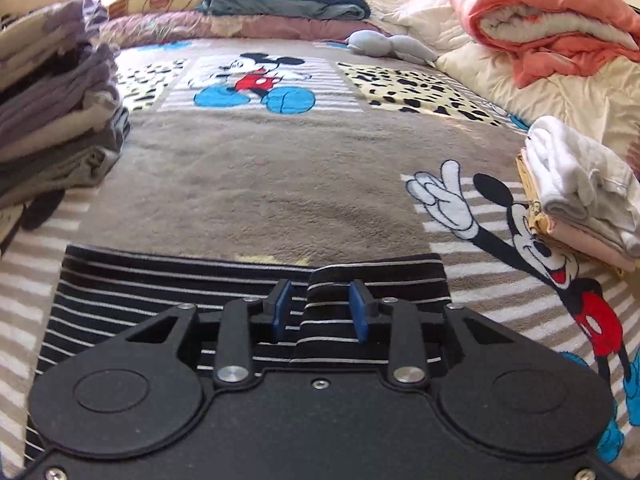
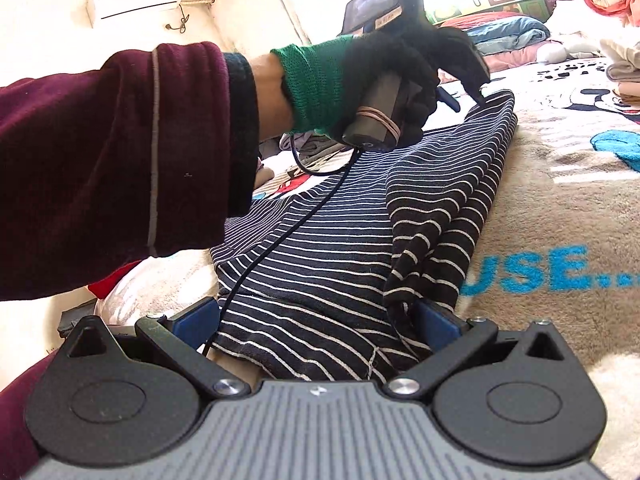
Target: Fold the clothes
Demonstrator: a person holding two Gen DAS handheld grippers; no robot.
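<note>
My left hand-held gripper [image 1: 319, 311] is open over the striped top [image 1: 168, 300] on the bed [image 1: 260, 184]; my right hand-held gripper [image 2: 316, 330] seems wide open around its hem.

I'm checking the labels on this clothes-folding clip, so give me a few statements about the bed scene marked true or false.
1. The black garment with thin white stripes lies flat on the beige cartoon-mouse blanket. True.
2. The left gripper is clamped shut on the garment. False: its blue pads stand apart with a raised fold of the striped cloth between them, not pressed.
3. A folded pile topped by a white cloth sits at the right side of the blanket in the left wrist view. True.
4. The hand in the black glove with a green cuff is bare. False: it is gloved.
5. The right gripper has its jaws wide apart over the striped garment. True.
</note>
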